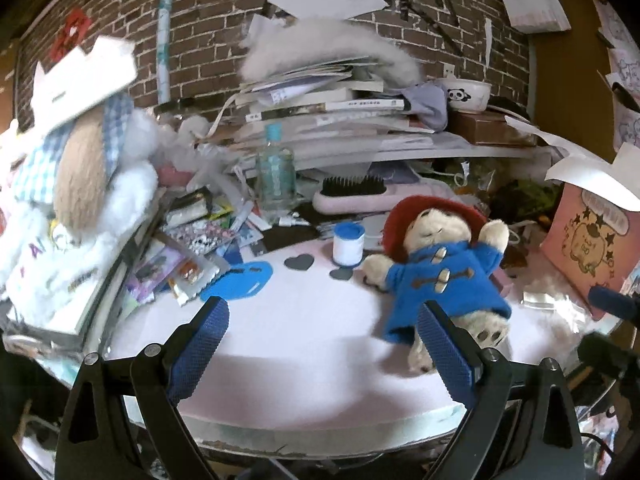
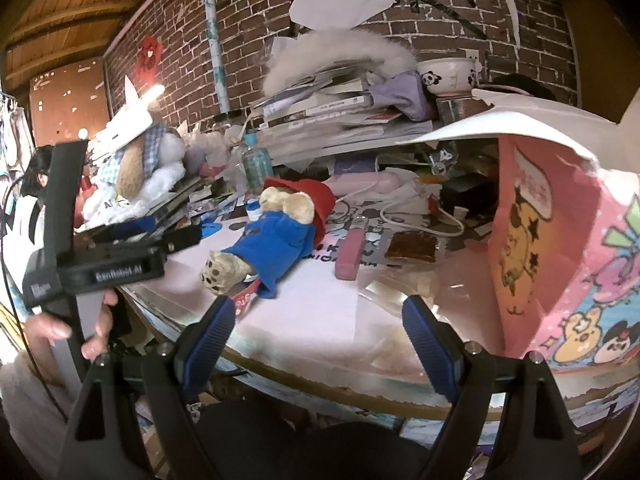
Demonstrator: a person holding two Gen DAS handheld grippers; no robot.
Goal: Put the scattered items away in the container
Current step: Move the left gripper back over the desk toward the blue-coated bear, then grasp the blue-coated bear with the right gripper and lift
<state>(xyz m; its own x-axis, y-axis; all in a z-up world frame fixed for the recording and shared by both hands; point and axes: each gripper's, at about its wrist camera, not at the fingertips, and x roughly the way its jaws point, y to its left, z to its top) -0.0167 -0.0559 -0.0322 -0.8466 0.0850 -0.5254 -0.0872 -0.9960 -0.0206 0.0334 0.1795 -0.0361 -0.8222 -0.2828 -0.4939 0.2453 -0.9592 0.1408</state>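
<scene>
A teddy bear [image 1: 444,268] in a blue coat and red hat lies on its back on the pink table top [image 1: 300,340]. My left gripper [image 1: 322,316] is open and empty, its right finger just in front of the bear's feet. The bear also shows in the right wrist view [image 2: 276,240], to the left. My right gripper [image 2: 318,314] is open and empty near the table's front edge. A pink cartoon paper bag [image 2: 560,256] stands on the right with its mouth open; it also shows in the left wrist view [image 1: 588,244]. The left gripper body [image 2: 120,264] shows at the left.
A blue-capped white roll [image 1: 348,244], dark felt hearts [image 1: 299,261], a blue felt piece [image 1: 240,280] and snack packets [image 1: 188,276] lie on the table. A pink eraser bar [image 2: 352,254] and a brown packet [image 2: 412,246] lie mid-table. Stacked books [image 1: 332,112], a bottle [image 1: 276,172], a hairbrush [image 1: 352,196] and a plush dog [image 1: 80,184] crowd the back and left.
</scene>
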